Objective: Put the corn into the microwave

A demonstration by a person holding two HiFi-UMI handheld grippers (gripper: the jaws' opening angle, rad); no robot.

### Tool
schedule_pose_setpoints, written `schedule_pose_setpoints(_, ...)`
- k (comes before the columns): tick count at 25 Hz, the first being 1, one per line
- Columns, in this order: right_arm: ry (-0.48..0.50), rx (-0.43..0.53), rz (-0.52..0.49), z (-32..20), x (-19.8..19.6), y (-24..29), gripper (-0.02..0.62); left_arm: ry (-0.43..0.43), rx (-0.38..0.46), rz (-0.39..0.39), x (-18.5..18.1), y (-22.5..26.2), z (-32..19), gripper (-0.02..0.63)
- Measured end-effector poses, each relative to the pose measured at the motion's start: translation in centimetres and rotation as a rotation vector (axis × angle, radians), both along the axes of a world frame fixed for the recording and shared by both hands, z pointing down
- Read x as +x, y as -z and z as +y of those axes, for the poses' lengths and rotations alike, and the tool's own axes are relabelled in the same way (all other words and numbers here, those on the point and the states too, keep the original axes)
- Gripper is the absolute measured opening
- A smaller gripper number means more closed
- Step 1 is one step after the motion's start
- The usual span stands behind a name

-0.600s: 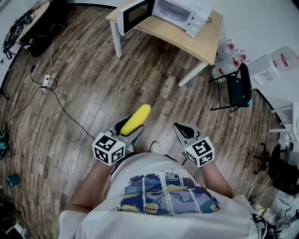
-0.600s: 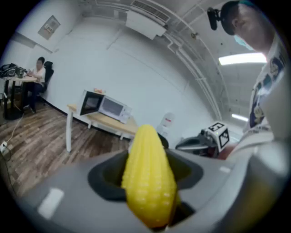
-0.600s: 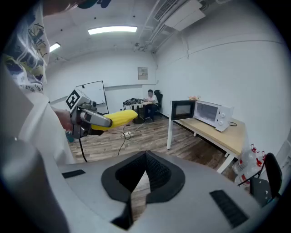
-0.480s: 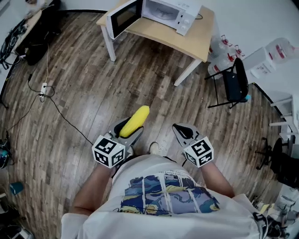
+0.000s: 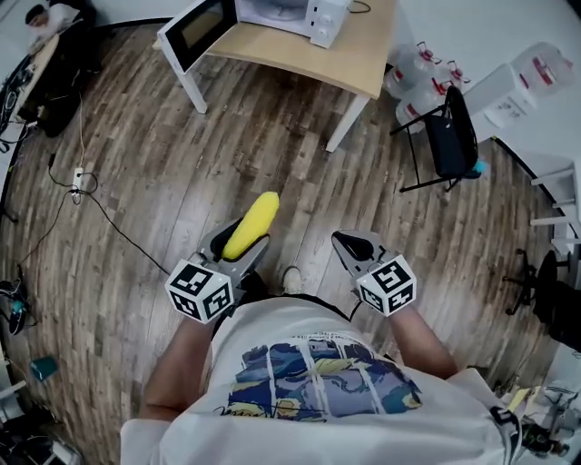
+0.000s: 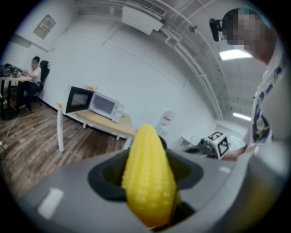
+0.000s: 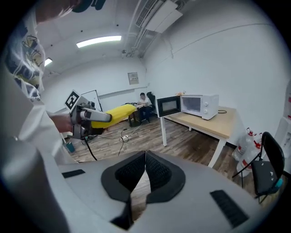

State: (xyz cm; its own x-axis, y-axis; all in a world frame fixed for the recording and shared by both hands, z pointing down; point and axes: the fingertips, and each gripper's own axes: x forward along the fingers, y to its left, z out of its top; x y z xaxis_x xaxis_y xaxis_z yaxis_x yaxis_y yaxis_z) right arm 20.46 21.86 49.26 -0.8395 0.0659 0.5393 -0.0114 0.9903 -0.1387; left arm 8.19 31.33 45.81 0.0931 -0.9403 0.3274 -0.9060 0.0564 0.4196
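Gripping the corn point(image 5: 252, 223), the left gripper point(image 5: 238, 247) has its jaws spread wide around the cob's thick lower part. The pads press on both sides, and the tapered yellow tip juts out past them toward the room ahead. The right gripper point(image 5: 356, 247) is held just beside it at about the same height. Its two ribbed pads are closed against each other at their tips with nothing between them. Both grippers are carried in front of the person's patterned shirt point(image 5: 318, 377), above the wood-plank floor point(image 5: 136, 245). Farther out stands the light wooden table point(image 5: 354, 54) with the white microwave point(image 5: 313, 16) on top. The microwave door point(image 5: 195, 32) is swung open toward the left. A black folding chair point(image 5: 451, 136) and some water jugs point(image 5: 408, 68) stand to the right of the table, well away from the corn. Compared with half a second ago, the table and microwave have slid up and to the left in the head view, so the top edge now cuts off part of the microwave. The corn is in the same grip, and the right gripper's jaws are closed as before.
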Motion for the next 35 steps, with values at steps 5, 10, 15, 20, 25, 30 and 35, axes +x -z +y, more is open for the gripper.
schedule_pose_setpoints(5, 0.027, -0.01, -0.005, -1.6, -1.8, -0.9, 0.046, 0.033, -0.017, 0.031, -2.1, -1.0, -1.5, 0.253)
schedule_pose_setpoints(10, 0.004, 0.003, 0.003, -4.9, -5.9, -1.7, 0.077, 0.001, -0.013, 0.025, -6.4, -2.3, -5.1, 0.253)
schedule_pose_setpoints(15, -0.104, -0.006, -0.021, -8.8, -11.7, 0.1, 0.064, -0.053, 0.0, 0.025, -12.8, -2.5, -10.2, 0.253)
schedule_pose_setpoints(20, -0.208, 0.034, -0.012, -13.1, -17.2, 1.7, 0.035, -0.116, 0.022, -0.016, -19.4, -1.4, -15.2, 0.253)
schedule_pose_setpoints(25, -0.278, 0.062, -0.024, -15.7, -19.7, 2.4, 0.035, -0.137, 0.021, -0.034, -24.5, -1.4, -19.7, 0.253)
schedule_pose_setpoints(30, -0.349, 0.074, -0.023, -20.8, -18.9, 3.1, 0.034, -0.115, 0.015, -0.035, -27.1, -1.6, -24.4, 0.253)
schedule_pose_setpoints(35, -0.34, 0.067, -0.035, -26.5, -19.1, 3.2, 0.038, -0.054, -0.013, -0.048, -29.5, -2.2, -30.1, 0.253)
